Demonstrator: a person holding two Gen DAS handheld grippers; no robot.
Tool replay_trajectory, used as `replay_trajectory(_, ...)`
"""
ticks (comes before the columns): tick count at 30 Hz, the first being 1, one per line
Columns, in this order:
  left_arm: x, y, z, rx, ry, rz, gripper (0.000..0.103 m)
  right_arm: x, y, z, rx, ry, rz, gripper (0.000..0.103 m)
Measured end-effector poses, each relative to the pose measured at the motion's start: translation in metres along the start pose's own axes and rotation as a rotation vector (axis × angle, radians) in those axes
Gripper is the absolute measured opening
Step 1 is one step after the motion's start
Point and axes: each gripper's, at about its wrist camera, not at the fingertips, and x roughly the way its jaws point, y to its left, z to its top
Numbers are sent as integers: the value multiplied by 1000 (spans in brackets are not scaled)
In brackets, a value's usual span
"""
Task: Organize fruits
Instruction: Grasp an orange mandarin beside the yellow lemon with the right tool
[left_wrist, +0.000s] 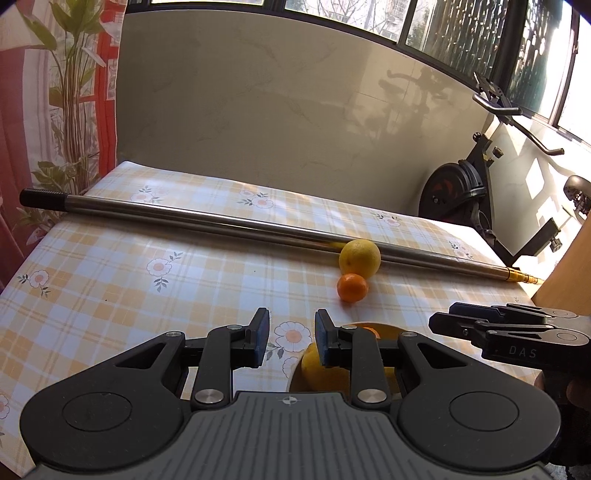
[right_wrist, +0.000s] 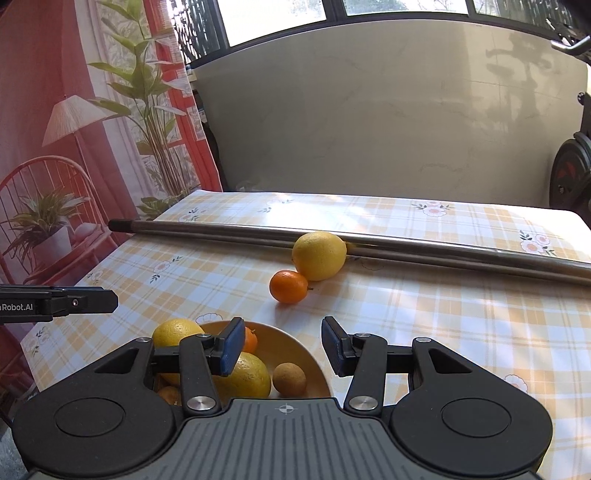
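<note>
A yellow lemon (left_wrist: 359, 257) (right_wrist: 319, 255) lies on the checked tablecloth against a metal pole, with a small orange mandarin (left_wrist: 352, 287) (right_wrist: 288, 287) touching its near side. A yellow bowl (right_wrist: 284, 341) (left_wrist: 386, 328) near the front holds lemons (right_wrist: 244, 374), a mandarin and a small brown fruit (right_wrist: 290, 379). My left gripper (left_wrist: 291, 338) is open and empty, above the bowl's left edge. My right gripper (right_wrist: 282, 345) is open and empty, over the bowl's far rim; it also shows side-on in the left wrist view (left_wrist: 458, 317).
A long metal pole (left_wrist: 229, 221) (right_wrist: 424, 249) lies across the table behind the fruit. An exercise bike (left_wrist: 476, 184) stands past the table's right end. A printed curtain (right_wrist: 74, 129) hangs at the left. A wooden board (left_wrist: 565, 269) stands at the right edge.
</note>
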Motion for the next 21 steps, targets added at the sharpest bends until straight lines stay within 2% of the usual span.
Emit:
replay_trajectory(9, 5, 20, 20, -37, -20, 23, 28, 41, 1, 20, -1, 54, 35, 44)
replay_trajectory(21, 23, 35, 27, -73, -4, 45, 28, 107, 4, 44, -86, 126, 18, 44)
